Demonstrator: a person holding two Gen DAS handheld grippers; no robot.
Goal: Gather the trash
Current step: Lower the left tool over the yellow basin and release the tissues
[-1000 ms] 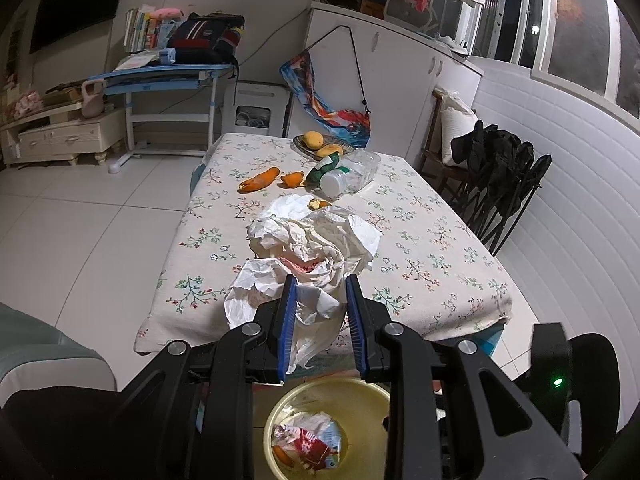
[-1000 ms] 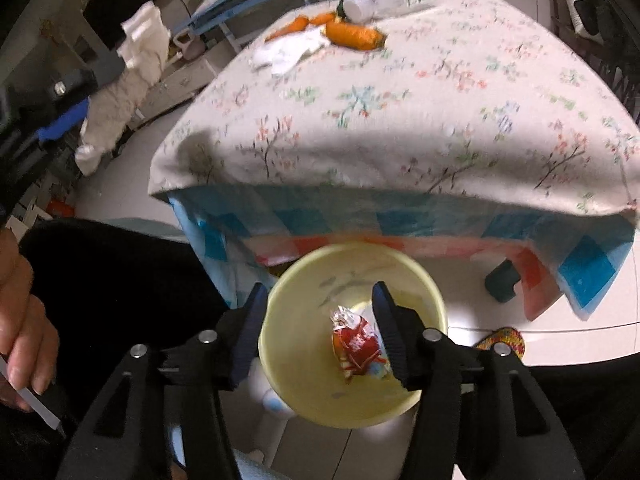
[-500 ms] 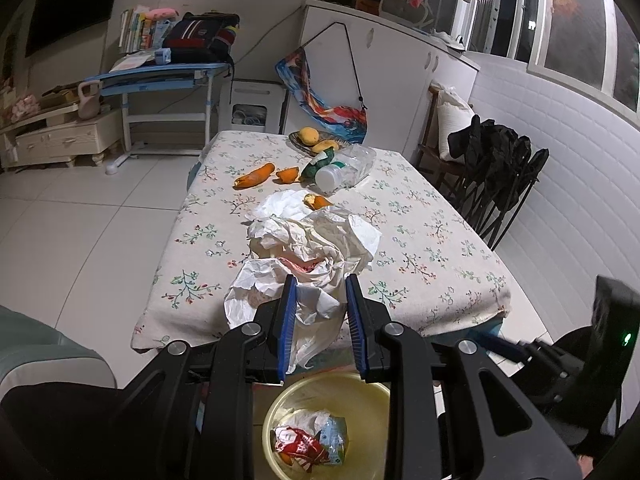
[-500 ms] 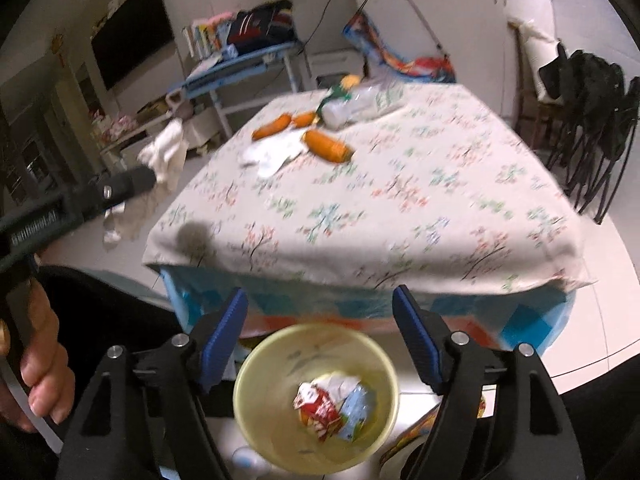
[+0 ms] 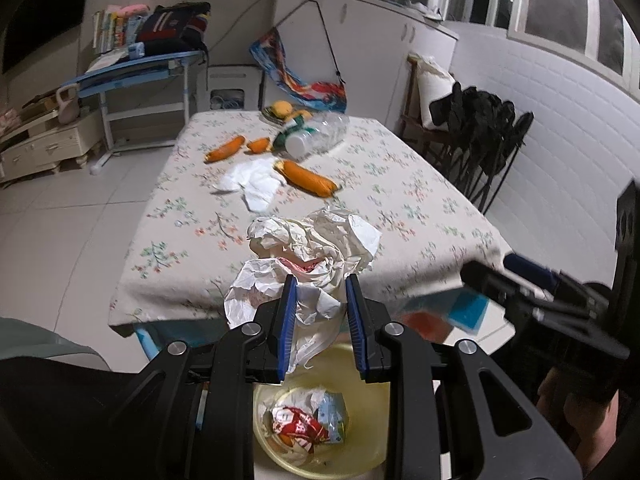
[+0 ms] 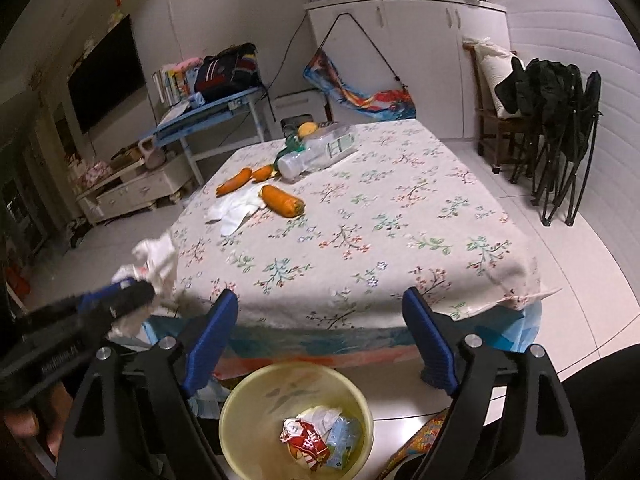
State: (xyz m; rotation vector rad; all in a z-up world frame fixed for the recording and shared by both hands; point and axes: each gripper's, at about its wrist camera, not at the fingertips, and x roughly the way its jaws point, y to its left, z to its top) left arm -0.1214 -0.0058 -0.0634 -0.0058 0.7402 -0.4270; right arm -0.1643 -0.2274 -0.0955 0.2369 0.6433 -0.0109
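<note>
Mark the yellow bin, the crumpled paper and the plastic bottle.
yellow bin [image 6: 240, 394], right wrist view, left rim
crumpled paper [image 5: 316, 240], left wrist view, upper folds
plastic bottle [image 6: 320, 150], right wrist view, body

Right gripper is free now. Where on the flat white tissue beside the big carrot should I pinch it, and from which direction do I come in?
Take the white tissue at its near lobe, the edge pointing toward you and away from the big carrot. It lies flat and spread, so bring the open right gripper down from above over the near table edge and pinch a fold, probably keeping the fingers off the carrot touching its far corner.
</note>
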